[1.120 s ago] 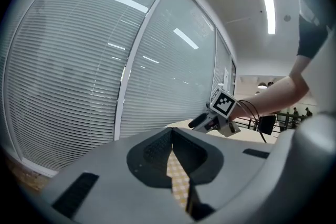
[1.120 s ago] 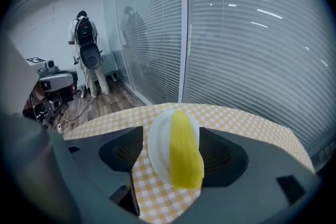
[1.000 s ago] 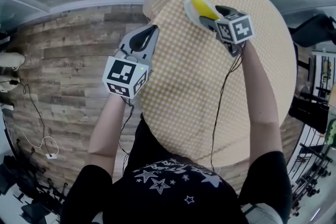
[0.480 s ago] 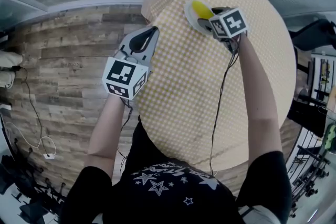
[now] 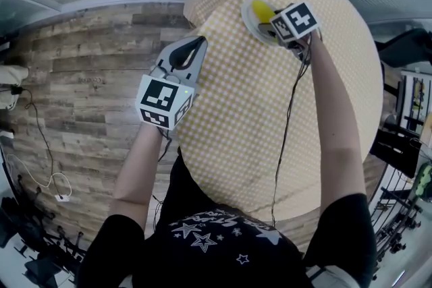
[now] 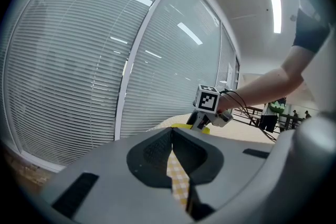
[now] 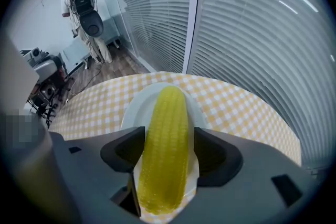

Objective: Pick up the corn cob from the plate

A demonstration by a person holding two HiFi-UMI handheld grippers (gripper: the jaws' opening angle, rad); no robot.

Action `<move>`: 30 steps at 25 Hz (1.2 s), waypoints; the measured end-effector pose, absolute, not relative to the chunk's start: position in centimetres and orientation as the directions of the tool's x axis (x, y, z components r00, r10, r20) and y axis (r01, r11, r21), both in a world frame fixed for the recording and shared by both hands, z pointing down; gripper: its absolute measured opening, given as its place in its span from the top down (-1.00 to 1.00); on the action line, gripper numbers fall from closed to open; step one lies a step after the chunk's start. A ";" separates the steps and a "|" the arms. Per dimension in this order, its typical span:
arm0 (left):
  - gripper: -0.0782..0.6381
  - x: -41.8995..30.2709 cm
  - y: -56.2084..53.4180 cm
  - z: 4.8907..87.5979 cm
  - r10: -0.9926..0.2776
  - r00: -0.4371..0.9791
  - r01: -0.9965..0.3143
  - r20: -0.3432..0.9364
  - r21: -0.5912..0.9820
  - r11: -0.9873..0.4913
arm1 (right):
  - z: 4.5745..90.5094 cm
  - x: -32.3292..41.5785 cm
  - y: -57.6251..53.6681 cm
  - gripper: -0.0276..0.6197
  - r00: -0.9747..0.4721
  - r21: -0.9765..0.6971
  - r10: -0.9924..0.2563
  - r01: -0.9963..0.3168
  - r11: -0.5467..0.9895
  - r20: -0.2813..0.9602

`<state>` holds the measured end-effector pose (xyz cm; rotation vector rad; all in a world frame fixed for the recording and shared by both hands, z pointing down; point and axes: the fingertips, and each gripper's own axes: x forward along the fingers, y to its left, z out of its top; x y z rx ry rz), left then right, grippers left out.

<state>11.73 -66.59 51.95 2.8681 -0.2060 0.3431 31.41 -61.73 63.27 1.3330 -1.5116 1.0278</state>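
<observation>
A yellow corn cob [image 7: 165, 149] lies lengthwise on a small white plate [image 7: 135, 107] on the round checked table [image 5: 270, 111]. My right gripper [image 7: 169, 131] has a jaw on each side of the cob and is shut on it; the cob still rests on the plate. In the head view only the cob's far tip [image 5: 260, 9] and the plate rim [image 5: 248, 15] show beyond the right gripper [image 5: 271, 20]. My left gripper [image 5: 196, 42] hangs shut and empty at the table's left edge, its jaws [image 6: 172, 131] pointing toward the right gripper's marker cube [image 6: 208, 99].
Glass walls with blinds [image 7: 247, 34] stand just behind the table. A wooden floor [image 5: 88, 77] with cables lies to the left. A person [image 7: 79, 5] and equipment stand farther off in the room.
My right gripper has slid forward along the cob until it covers most of it in the head view. The left gripper has stayed nearly still.
</observation>
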 end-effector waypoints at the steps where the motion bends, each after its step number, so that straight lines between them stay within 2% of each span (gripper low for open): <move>1: 0.76 11.8 -66.6 52.1 -0.109 0.962 -0.168 0.249 0.226 -0.960 | 63.3 31.5 -61.8 -0.02 -0.065 -0.040 -0.286 -0.995 0.092 0.956; 6: 0.76 12.0 -66.5 52.5 -0.100 0.962 -0.162 0.255 0.233 -0.959 | 63.6 31.4 -62.1 -0.01 -0.031 -0.007 -0.242 -0.995 0.100 0.970; 7: 0.76 12.0 -66.4 52.6 -0.099 0.962 -0.161 0.255 0.236 -0.958 | 63.6 31.2 -62.1 0.07 -0.033 -0.010 -0.238 -0.995 0.100 0.971; 16: 0.76 12.2 -66.0 52.9 -0.091 0.962 -0.154 0.257 0.239 -0.959 | 63.9 30.9 -62.0 0.12 -0.051 -0.030 -0.249 -0.996 0.088 0.967; 22: 0.76 11.7 -66.0 51.8 -0.094 0.962 -0.155 0.257 0.227 -0.962 | 63.2 31.1 -62.0 0.13 0.016 0.047 -0.269 -0.993 0.107 0.963; 25: 0.76 11.4 -65.6 51.2 -0.091 0.963 -0.147 0.254 0.211 -0.966 | 61.8 30.8 -61.9 0.13 0.023 0.050 -0.325 -0.996 0.077 0.945; 30: 0.76 10.9 -64.8 49.5 -0.091 0.965 -0.139 0.248 0.183 -0.973 | 56.1 29.5 -62.6 0.13 -0.073 -0.118 -0.545 -0.992 -0.049 0.835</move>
